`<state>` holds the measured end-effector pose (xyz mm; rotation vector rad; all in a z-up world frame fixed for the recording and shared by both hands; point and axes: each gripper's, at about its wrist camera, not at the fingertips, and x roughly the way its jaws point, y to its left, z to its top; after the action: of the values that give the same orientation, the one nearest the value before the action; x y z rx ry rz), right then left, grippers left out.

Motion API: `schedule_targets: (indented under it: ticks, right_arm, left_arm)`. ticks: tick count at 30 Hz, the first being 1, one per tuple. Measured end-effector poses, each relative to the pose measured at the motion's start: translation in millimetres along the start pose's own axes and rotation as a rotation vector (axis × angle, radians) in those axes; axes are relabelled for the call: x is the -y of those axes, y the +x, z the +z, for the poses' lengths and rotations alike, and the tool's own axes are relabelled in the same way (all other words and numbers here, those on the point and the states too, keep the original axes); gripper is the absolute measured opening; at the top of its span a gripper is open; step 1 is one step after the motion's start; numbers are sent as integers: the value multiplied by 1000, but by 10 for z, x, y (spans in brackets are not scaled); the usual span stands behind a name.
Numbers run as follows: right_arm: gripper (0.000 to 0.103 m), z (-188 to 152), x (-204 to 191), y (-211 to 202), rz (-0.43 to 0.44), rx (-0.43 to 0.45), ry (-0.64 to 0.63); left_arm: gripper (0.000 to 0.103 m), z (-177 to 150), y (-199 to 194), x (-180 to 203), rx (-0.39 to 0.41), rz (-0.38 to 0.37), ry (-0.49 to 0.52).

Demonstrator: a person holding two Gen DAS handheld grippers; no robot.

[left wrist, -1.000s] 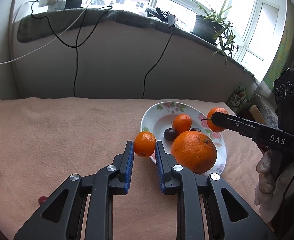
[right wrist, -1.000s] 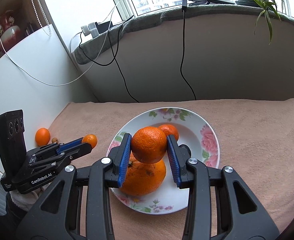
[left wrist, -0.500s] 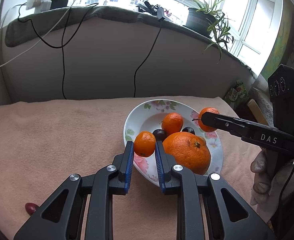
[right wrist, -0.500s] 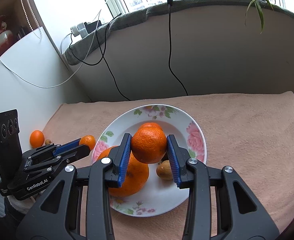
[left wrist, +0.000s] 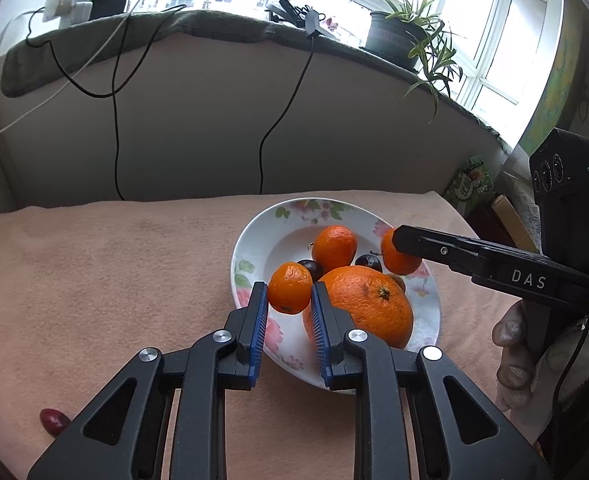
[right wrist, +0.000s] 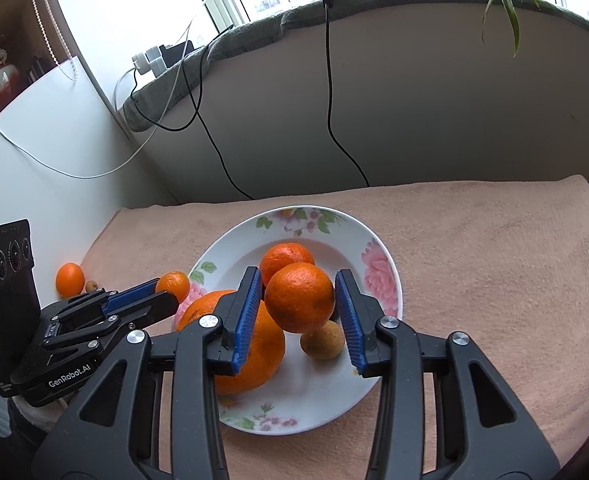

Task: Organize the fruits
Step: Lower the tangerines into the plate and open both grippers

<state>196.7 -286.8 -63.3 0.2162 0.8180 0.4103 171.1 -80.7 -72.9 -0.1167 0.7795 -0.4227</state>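
Note:
A floral white plate [left wrist: 250,240] [right wrist: 378,300] holds a big orange [left wrist: 368,308] [right wrist: 254,360], a mandarin [left wrist: 333,243] [right wrist: 284,256], dark plums [left wrist: 368,262] and a small brown fruit [right wrist: 321,340]. My left gripper [left wrist: 289,296] is shut on a small mandarin [left wrist: 290,287] over the plate's near rim; it also shows in the right wrist view [right wrist: 173,284]. My right gripper [right wrist: 299,304] has opened around a mandarin [right wrist: 299,297] over the plate; a gap shows on the right pad side. In the left wrist view that mandarin [left wrist: 398,258] shows at the right gripper's tip.
A peach towel [left wrist: 94,264] covers the table. A red date [left wrist: 54,420] lies at its near left. A mandarin [right wrist: 69,279] and a small brown fruit [right wrist: 91,285] lie by the left wall. Cables [left wrist: 114,120] hang down the back wall; a potted plant [left wrist: 394,36] stands on the sill.
My left gripper carried its small mandarin from beside the plate to over its rim. My right gripper lowered over the plate and its jaws spread apart around the mandarin.

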Motion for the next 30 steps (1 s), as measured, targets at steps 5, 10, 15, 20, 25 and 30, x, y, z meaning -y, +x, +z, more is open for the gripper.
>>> schedule_targets:
  ticks: [5, 10, 15, 20, 25, 30]
  right_arm:
    - [62, 14, -25, -59, -2, 21, -9]
    - [73, 23, -49, -84, -3, 30, -16]
    - [83, 22, -91, -106, -14, 35, -34]
    - [85, 23, -137, -129, -23, 37, -45]
    - [85, 21, -163, -118, -36, 31, -53]
    - [87, -9, -142, -127, -50, 26, -41]
  left_arm:
    - [27, 14, -1, 13, 5, 0, 1]
    - [38, 21, -25, 33, 13, 2, 7]
    - [60, 39, -46, 64, 26, 6, 14]
    - [73, 39, -57, 99, 29, 19, 25]
    - [80, 35, -59, 114, 28, 40, 26]
    - [80, 25, -57, 131, 21, 46, 20]
